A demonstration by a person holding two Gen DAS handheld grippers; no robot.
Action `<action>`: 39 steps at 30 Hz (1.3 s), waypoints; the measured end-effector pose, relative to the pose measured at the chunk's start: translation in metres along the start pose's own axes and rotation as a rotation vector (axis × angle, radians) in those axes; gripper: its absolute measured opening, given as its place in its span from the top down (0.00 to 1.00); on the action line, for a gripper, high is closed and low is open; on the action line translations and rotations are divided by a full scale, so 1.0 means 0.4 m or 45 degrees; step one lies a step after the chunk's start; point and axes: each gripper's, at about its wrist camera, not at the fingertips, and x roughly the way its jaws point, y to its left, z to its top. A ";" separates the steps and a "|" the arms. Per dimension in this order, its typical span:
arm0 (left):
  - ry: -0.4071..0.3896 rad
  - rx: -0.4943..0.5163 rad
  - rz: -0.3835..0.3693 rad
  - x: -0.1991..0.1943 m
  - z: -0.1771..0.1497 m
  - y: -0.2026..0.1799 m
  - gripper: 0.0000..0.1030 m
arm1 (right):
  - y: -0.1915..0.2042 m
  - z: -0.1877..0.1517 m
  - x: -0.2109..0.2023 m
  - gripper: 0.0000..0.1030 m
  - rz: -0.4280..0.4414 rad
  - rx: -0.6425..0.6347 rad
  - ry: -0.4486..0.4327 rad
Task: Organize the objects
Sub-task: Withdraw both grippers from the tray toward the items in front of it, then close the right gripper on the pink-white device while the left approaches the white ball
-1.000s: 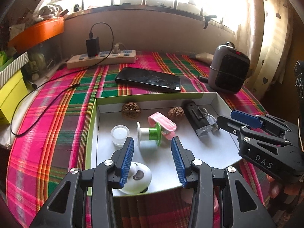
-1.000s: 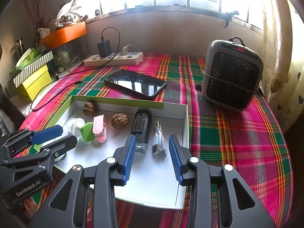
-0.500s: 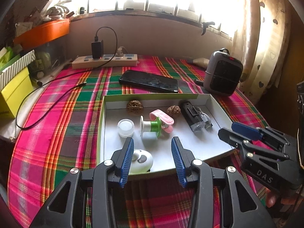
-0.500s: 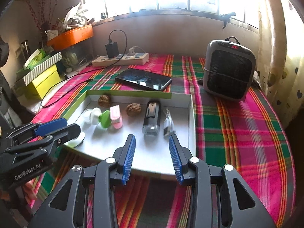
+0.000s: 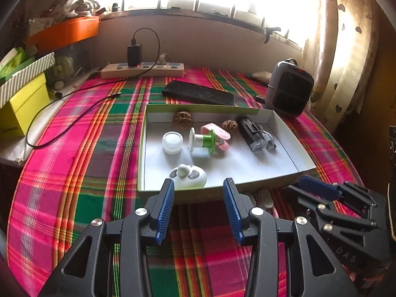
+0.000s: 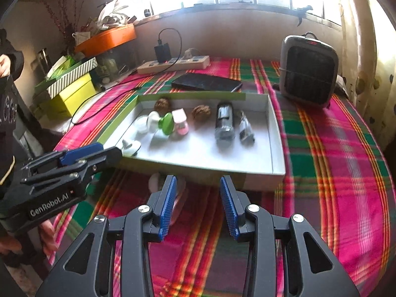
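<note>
A shallow white box with a green rim (image 5: 284,173) (image 6: 277,148) lies on the plaid cloth. It holds two walnuts (image 5: 182,118), a white jar lid (image 5: 172,141), a green and white spool (image 5: 203,139), a pink clip (image 5: 219,133), a black lighter-like device (image 5: 251,132) (image 6: 224,121), a small cable adapter (image 6: 245,131) and a white mouse-shaped item (image 5: 189,176). My left gripper (image 5: 198,195) is open and empty, just in front of the box's near wall. My right gripper (image 6: 198,193) is open and empty, in front of the box.
A black phone (image 5: 198,92), a power strip with charger (image 5: 142,69) and a grey heater (image 6: 308,70) stand behind the box. Yellow and striped boxes (image 5: 22,96) sit at the left. A pale pink object (image 6: 154,182) lies before the box.
Both grippers have pulled back from over the box toward the near side of the table. They stay open and empty. The items in the box have not moved.
</note>
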 end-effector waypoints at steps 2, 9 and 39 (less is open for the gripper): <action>-0.003 -0.004 -0.006 -0.007 -0.006 0.002 0.62 | 0.005 -0.009 -0.001 0.62 0.017 0.007 0.005; 0.014 -0.014 -0.008 -0.016 -0.032 0.013 0.62 | 0.028 -0.031 0.020 0.55 0.042 0.000 0.049; 0.067 -0.025 -0.076 -0.012 -0.067 0.023 0.62 | 0.060 -0.043 0.047 0.82 -0.083 -0.081 0.087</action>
